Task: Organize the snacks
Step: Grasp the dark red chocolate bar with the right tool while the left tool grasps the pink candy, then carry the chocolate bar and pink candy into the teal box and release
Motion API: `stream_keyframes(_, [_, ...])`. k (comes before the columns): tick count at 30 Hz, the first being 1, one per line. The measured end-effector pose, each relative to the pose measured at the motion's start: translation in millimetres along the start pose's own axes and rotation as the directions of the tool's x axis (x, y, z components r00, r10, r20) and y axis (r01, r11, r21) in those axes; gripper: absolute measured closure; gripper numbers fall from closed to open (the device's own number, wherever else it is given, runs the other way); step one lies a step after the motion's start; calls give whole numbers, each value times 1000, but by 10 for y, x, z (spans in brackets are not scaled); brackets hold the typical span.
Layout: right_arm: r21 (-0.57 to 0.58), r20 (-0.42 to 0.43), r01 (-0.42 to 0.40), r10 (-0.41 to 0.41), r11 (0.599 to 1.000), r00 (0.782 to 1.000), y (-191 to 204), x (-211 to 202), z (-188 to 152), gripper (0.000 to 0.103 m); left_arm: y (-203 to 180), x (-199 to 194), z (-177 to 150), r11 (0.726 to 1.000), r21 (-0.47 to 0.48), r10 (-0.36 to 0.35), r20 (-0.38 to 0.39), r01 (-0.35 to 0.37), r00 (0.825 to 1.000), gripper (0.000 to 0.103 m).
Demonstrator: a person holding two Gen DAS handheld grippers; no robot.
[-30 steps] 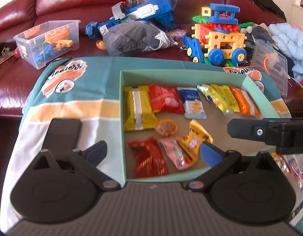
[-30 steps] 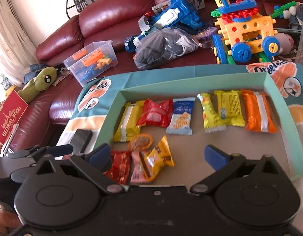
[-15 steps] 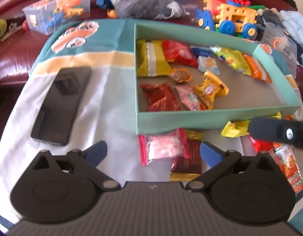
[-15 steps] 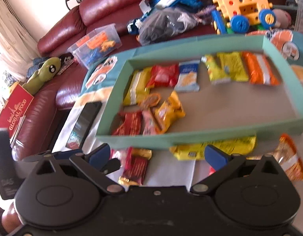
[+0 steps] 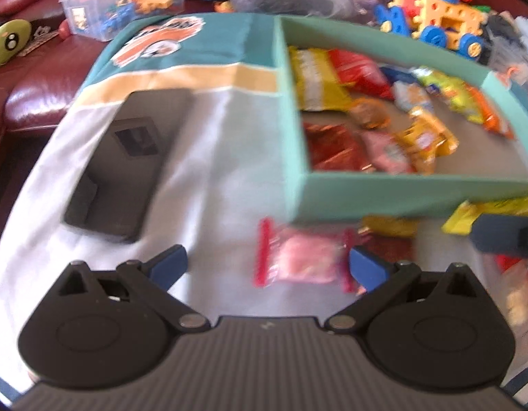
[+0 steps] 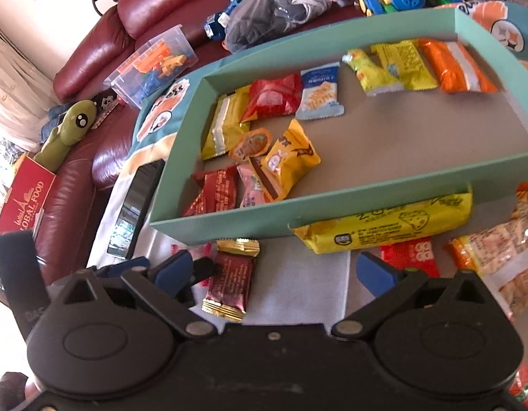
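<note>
**Teal box half filled, loose snacks at its near wall**

Teal cardboard forms the shallow box (image 6: 332, 205) on my cloth-covered worktop (image 5: 209, 157). Inside it, a back row runs along the 12 o'clock wall: a yellow striped pack (image 6: 222, 126), a red pack (image 6: 274, 97), a blue-white pack (image 6: 320, 94), two yellow-green packs and an orange pack (image 6: 455, 65). Nearer, at about 9 o'clock in the box, lie a dark red pack (image 6: 212, 191), a pink one and a yellow pouch (image 6: 291, 161).

My left claw (image 5: 267, 267) is spread wide and empty, with a pink packet with red ends (image 5: 301, 257) on the cloth between its fingers, close to the right one. The view is blurred. A black phone (image 5: 126, 164) lies at 10 o'clock.

My right claw (image 6: 274, 274) is also wide and holds nothing. A maroon gold-edged bar (image 6: 229, 281) lies just inside its left finger. A long yellow cheese-print pack (image 6: 383, 229) rests against the box's near wall at 1 o'clock, a red packet (image 6: 407, 257) just beside it.
</note>
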State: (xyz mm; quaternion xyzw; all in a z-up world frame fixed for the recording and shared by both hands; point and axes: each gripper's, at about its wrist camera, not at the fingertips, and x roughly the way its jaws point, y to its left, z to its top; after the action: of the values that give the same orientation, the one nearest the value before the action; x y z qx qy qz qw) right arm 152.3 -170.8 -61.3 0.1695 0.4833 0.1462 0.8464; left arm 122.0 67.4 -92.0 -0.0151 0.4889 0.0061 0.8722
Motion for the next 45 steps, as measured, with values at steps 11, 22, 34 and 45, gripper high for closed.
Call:
stream_keyframes(11, [-119,-36,69,-74,991,997,453,468,-96,15,455,-161,-223,999,-43,-7,10,8,1000,0])
stream_keyframes(22, [-339,48,219,-216,915,975,694,518,-257,60,245,-118,-160,997,56,-50,24,49,998,0])
stream_keyframes(34, [-165,10,126,-126,978,992,66,40,-311,60,-85,-181,-161,981,156,-120,50,111,991,62])
stream_keyframes(45, [-112,56,41,-35,993,998,5,-287,-308,60,-156,-658,-248,974,138,-193,79,181,978,62])
